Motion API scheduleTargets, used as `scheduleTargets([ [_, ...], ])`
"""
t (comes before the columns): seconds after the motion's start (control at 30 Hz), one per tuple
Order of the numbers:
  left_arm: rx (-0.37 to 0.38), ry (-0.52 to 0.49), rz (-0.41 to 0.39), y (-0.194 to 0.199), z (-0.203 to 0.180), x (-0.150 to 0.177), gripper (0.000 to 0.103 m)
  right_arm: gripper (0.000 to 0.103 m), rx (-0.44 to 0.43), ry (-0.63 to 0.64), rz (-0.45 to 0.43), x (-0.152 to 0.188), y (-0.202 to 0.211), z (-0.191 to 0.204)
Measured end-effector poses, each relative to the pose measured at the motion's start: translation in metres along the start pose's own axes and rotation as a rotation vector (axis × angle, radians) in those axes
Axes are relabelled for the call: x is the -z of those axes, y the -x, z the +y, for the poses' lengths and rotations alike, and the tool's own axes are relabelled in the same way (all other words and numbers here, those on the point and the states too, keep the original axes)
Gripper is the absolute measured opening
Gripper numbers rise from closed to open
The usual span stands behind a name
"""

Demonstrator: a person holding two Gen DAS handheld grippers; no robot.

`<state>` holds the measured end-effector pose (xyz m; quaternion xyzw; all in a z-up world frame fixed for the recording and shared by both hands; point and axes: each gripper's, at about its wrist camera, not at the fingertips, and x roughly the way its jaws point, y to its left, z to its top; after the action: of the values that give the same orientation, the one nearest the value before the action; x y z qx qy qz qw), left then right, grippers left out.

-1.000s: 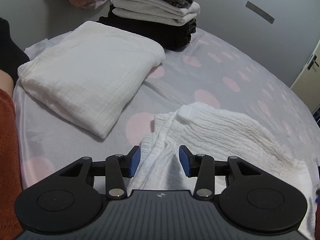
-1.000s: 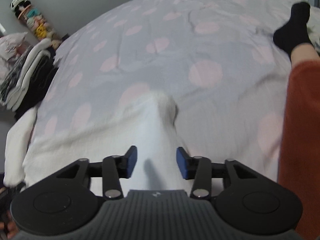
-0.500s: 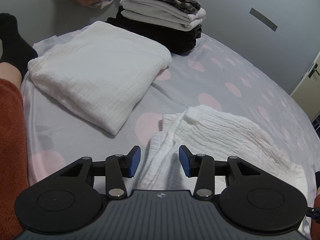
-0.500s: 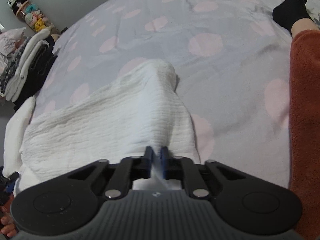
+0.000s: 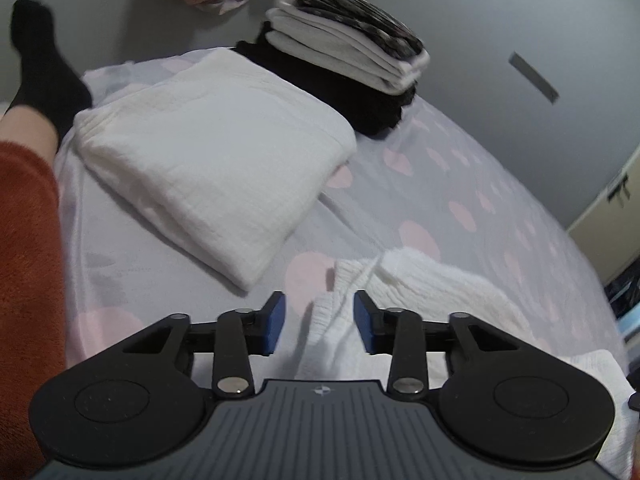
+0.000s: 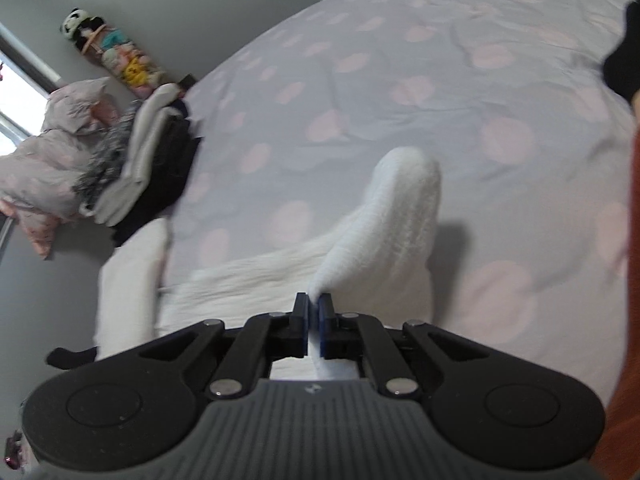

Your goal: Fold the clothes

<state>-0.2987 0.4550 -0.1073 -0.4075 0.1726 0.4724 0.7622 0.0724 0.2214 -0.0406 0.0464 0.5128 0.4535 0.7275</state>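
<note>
White garment (image 6: 384, 232) on the bed (image 6: 400, 80): right gripper (image 6: 314, 312) fingers pinch it; left gripper (image 5: 320, 316) fingers closing around its edge, not pressing.

Plain grey wall (image 5: 500, 12) is running behind a bed wearing a lavender sheet (image 6: 400, 60) dotted with pink blobs. Daylight's coming in through a window (image 6: 18, 92) at the far left of the right wrist view. A cream door or cabinet (image 5: 612, 216) is sitting off to the right, and a hanging column of plush toys (image 6: 108, 48) is dangling against the wall.
</note>
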Motion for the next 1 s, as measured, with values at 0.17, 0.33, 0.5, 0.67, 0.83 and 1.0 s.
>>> scheduleTargets([
  [0.17, 0.009, 0.060, -0.025, 0.008, 0.016, -0.009, 0.037, 0.006, -0.066, 0.039, 0.028, -0.003, -0.008, 0.061],
  [0.33, 0.031, 0.099, -0.027, 0.011, 0.024, -0.012, 0.036, 0.005, -0.143, 0.108, 0.059, -0.004, -0.030, 0.126],
  [0.5, 0.051, 0.117, -0.032, 0.015, 0.030, -0.014, 0.035, 0.005, -0.206, 0.196, 0.126, 0.012, -0.071, 0.183],
  [0.67, 0.062, 0.126, -0.028, 0.016, 0.034, -0.014, 0.034, 0.005, -0.204, 0.244, 0.230, 0.045, -0.131, 0.214],
  [0.83, 0.067, 0.110, -0.015, 0.014, 0.032, -0.014, 0.034, 0.005, -0.159, 0.278, 0.286, 0.069, -0.181, 0.221],
  [1.0, 0.069, 0.107, -0.010, 0.015, 0.032, -0.013, 0.034, 0.013, -0.132, 0.272, 0.320, 0.070, -0.199, 0.219],
])
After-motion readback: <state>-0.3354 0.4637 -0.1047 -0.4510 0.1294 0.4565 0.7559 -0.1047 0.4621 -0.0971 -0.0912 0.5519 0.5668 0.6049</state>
